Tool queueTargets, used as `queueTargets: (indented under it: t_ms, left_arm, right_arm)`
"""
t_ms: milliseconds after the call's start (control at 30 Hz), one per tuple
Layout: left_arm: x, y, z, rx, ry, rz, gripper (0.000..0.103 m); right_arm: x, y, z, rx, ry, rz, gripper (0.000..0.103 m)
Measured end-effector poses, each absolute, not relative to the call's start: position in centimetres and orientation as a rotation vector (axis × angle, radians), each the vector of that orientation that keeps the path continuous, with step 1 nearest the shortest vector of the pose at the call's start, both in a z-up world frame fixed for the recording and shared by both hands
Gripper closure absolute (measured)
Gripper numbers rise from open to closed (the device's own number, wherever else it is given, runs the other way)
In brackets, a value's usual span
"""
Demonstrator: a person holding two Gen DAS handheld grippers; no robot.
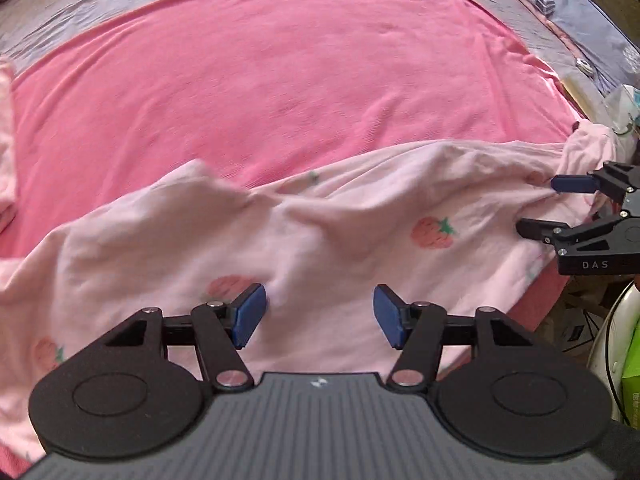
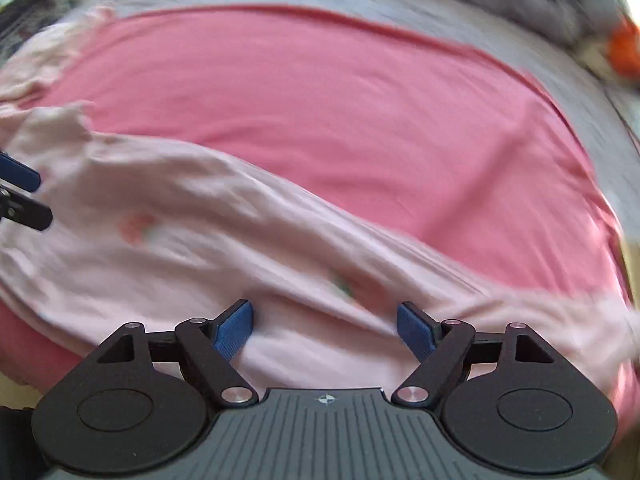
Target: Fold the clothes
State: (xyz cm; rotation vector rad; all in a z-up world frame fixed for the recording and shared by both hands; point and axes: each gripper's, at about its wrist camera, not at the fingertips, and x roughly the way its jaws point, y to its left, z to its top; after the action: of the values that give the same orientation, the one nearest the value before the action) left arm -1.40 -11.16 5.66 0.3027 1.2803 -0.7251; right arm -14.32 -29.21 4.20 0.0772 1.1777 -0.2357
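Pale pink strawberry-print shirt point(image 1: 340, 240) lies rumpled across a darker pink blanket point(image 1: 280, 80); left gripper point(image 1: 319, 316) and right gripper point(image 2: 325, 330) fingers both spread, holding nothing.

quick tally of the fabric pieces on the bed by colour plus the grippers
Pale pink strawberry-print garment: 1
Bright pink sheet: 1
Grey bed cover: 1
Grippers, both open: 2, the left gripper and the right gripper
Total: 5
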Motion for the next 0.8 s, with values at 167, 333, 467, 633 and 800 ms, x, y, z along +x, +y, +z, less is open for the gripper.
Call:
queueTargets:
  t_ms: [167,333,467,633,800]
  left_arm:
    - [-2.6,-16.7,4.8,0.336,1.266,-0.826,0.041]
    - [-3.7,-22.3,4.0,0.369,1.249,-0.926,0.037]
    - [-4.4,-24.6,3.7,0.396,1.232,-0.959,0.035]
    - [-4.3,-24.6,3.8,0.399,1.245,-0.957,0.034]
    - [-3.9,-25.0,4.3,0.381,1.260,-0.966,0.034]
  right_arm:
    - [-18.7,-33.8,6.7,0.152,1.170,-0.387,0.022]
    - [-20.5,-40.9,9.3,0.226,0.986,-0.685,0.019]
    - [-19.6,-46.8,7.7,0.287,0.977,-0.846,0.022]
    - [-19.7,-50.4,6.2,0.578,0.991,-0.802,0.091]
    - [-22.3,-49.3,12.1,0.593,0.772,-0.809,0.092]
